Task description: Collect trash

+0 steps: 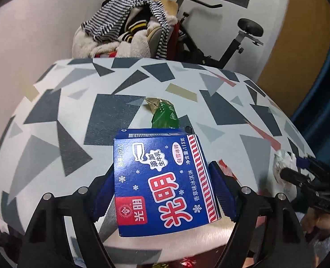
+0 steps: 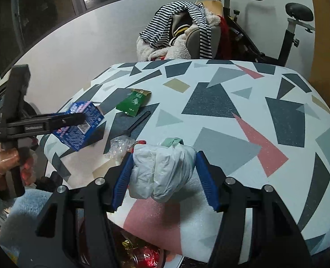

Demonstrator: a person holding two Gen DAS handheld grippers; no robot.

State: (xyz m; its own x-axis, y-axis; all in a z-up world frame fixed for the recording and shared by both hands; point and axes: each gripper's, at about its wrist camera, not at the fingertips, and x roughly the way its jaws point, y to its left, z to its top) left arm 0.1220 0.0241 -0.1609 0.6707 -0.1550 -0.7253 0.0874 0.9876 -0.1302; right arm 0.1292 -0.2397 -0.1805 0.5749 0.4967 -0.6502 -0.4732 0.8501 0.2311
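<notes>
Covering most of both views, table [image 2: 243, 120] with rounded corners, white top printed with grey, navy, pink and tan shards, matte. Behind it chair piled with clothes [image 2: 182, 33]: striped knit, fleecy cream fabric, red bit; exercise bike [image 2: 283, 35] black metal frame and saddle just right of pile, both past the far edge. Left gripper [image 1: 165, 187] black arms, blue ribbed pads, clenched on blue ice cream box [image 1: 162, 178], flat glossy cardboard, red-white Chinese lettering, snowflakes; box held above the near-left part of the tabletop, tilted, and blocks the table behind it in left wrist view. Right gripper [image 2: 165, 174] same build, pads pressed against both sides of white crumpled plastic bag [image 2: 165, 169], soft wrinkled wad with mint-green bit on top, held near the table's front edge. Green snack wrapper [image 2: 132, 102] flat foil, gold torn end, lying on table further back, apart from both grippers. Clear crinkled plastic scrap [image 2: 120, 146] on table just left of right gripper's left pad, red bit beside it. Black thin strip [image 2: 137, 124] lying flat between wrapper and scrap. Below the table edge, shiny red and gold trash, partly hidden by gripper arms.
</notes>
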